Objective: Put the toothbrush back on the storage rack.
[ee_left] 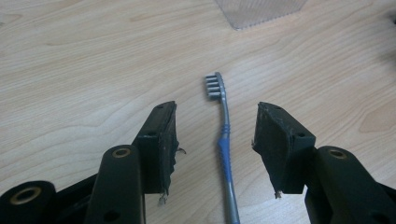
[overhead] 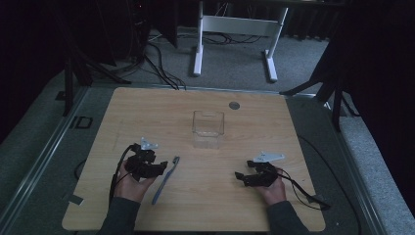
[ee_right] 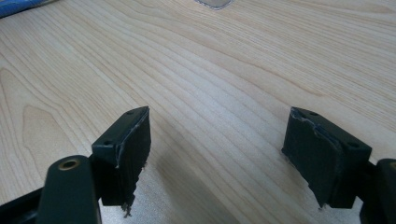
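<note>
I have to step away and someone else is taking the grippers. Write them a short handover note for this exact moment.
Left gripper: open, jaws astride the handle of the blue and grey toothbrush, not closed on it.
Right gripper: open, holding nothing, over bare wooden table.
Things: the toothbrush lies flat on the table, bristle end pointing away from the person; the clear plastic box stands beyond it near the table's middle, with nothing visible inside.
Done: left gripper lined up on the handle.
Left: close on the toothbrush and lift it; the box is probably where it goes.
</note>
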